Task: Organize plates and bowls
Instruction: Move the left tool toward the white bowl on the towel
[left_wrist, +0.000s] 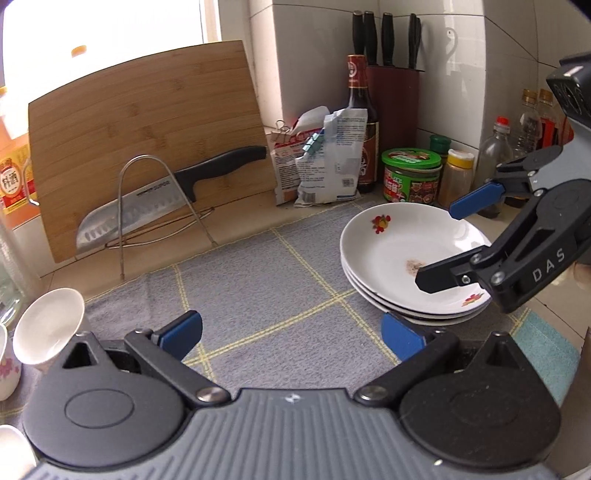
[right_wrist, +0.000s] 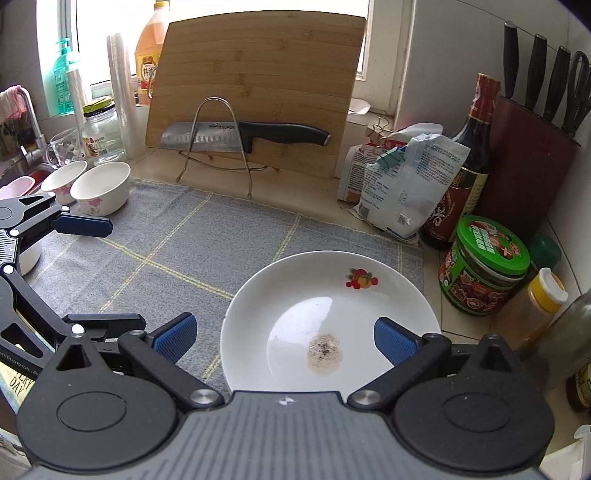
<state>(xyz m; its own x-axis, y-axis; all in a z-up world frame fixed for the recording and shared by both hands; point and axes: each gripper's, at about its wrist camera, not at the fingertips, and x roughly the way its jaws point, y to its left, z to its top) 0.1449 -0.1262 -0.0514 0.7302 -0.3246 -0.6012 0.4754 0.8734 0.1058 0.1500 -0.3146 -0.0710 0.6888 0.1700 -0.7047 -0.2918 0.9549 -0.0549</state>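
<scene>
At the bottom of the left wrist view, the left gripper (left_wrist: 291, 334) hangs over the grey checked cloth (left_wrist: 258, 280) with its blue-padded fingers spread wide and nothing between them. Just beyond its right pad, at the right of the frame, sits a stack of white plates (left_wrist: 413, 258) with small fruit prints on the rim and a brownish smear in the top plate's well. The right gripper (left_wrist: 437, 245) reaches in from the right edge, its fingers released and parted, one above the far rim of the stack and the other low over the top plate's well; whether it touches the plate I cannot tell. At the lower left edge a small white bowl (left_wrist: 50, 325) lies tipped on its side. In the right wrist view the right gripper (right_wrist: 284, 336) shows the same wide gap at the bottom of the frame, with the top plate (right_wrist: 328, 317) lying under it and its near rim hidden by the gripper body. At the left edge the left gripper (right_wrist: 88, 273) enters, and farther back two white bowls (right_wrist: 99, 188) with pink flowers stand side by side at the cloth's corner. Against the back wall a bamboo cutting board (right_wrist: 258, 81) leans upright with a black-handled cleaver (right_wrist: 243, 136) in a wire rack (right_wrist: 218, 140) in front of it; to the right stand clipped bags (right_wrist: 402, 181), a dark sauce bottle (right_wrist: 465, 166), a green-lidded jar (right_wrist: 484, 266) and a knife block (right_wrist: 528, 158).
</scene>
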